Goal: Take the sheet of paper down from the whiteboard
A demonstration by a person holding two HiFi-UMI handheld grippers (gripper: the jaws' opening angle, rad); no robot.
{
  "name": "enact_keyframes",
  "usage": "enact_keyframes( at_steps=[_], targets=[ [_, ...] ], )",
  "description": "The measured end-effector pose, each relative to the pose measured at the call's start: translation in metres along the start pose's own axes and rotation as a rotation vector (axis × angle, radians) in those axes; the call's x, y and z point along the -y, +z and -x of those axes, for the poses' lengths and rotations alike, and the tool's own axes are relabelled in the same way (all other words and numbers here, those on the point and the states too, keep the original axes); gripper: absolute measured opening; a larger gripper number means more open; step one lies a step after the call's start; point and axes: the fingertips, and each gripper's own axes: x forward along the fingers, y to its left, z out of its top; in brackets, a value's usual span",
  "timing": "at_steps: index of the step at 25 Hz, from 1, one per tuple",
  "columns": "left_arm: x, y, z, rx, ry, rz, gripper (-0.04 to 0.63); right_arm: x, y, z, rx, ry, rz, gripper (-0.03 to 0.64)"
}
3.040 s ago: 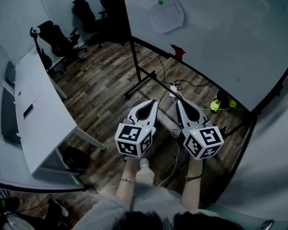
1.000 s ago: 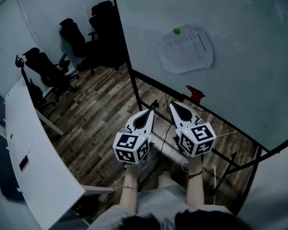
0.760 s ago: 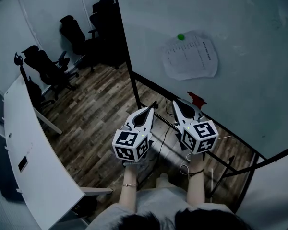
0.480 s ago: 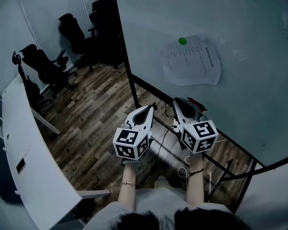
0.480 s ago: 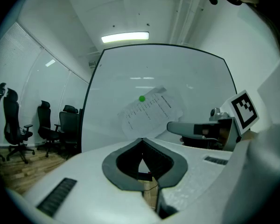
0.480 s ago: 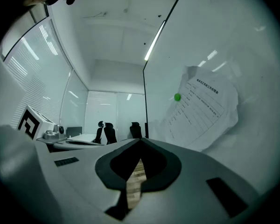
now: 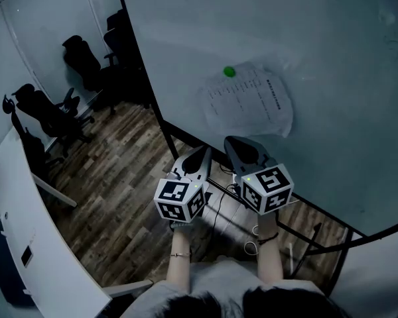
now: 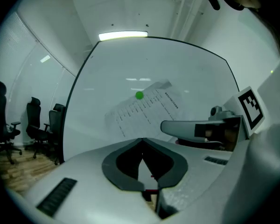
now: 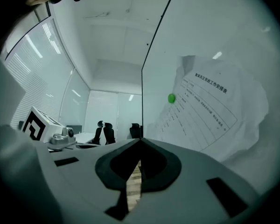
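A crumpled printed sheet of paper hangs on the whiteboard, pinned near its top left corner by a green round magnet. The paper and magnet show ahead in the left gripper view; the paper and magnet fill the right side of the right gripper view. My left gripper is shut and empty, below and left of the sheet. My right gripper is shut and empty, its tips just under the sheet's lower edge.
The whiteboard's black frame post runs down to a wooden floor. Cables lie by the board's foot. Black office chairs stand at the left, and a long white table lies along the near left.
Both grippers have come closer to the whiteboard and risen slightly. The paper now sits larger and nearer, just above the right gripper's tips. Both stay shut.
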Motion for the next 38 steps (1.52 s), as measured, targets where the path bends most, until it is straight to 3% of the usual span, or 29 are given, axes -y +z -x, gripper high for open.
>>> enact_keyframes(
  at_steps=[6, 11, 17, 26, 33, 38],
  targets=[
    [0.003, -0.001, -0.012, 0.007, 0.002, -0.022, 0.005, 0.020, -0.001, 0.001, 0.022, -0.045, -0.034, 0.000],
    [0.003, 0.021, -0.021, 0.075, -0.010, 0.010, 0.005, 0.033, -0.008, 0.014, -0.006, -0.070, -0.097, 0.000],
    [0.009, 0.052, -0.059, 0.115, -0.050, -0.090, 0.005, 0.053, -0.007, 0.027, -0.049, -0.133, -0.132, 0.000],
    [0.009, 0.074, -0.088, 0.095, -0.132, -0.206, 0.010, 0.071, -0.013, 0.037, -0.038, -0.300, -0.179, 0.002],
    [-0.001, 0.089, -0.102, 0.109, -0.154, -0.250, 0.075, 0.084, -0.018, 0.048, -0.019, -0.412, -0.211, 0.003],
    [-0.005, 0.110, -0.117, 0.139, -0.165, -0.289, 0.107, 0.093, -0.018, 0.048, -0.001, -0.456, -0.249, 0.053]
  ],
)
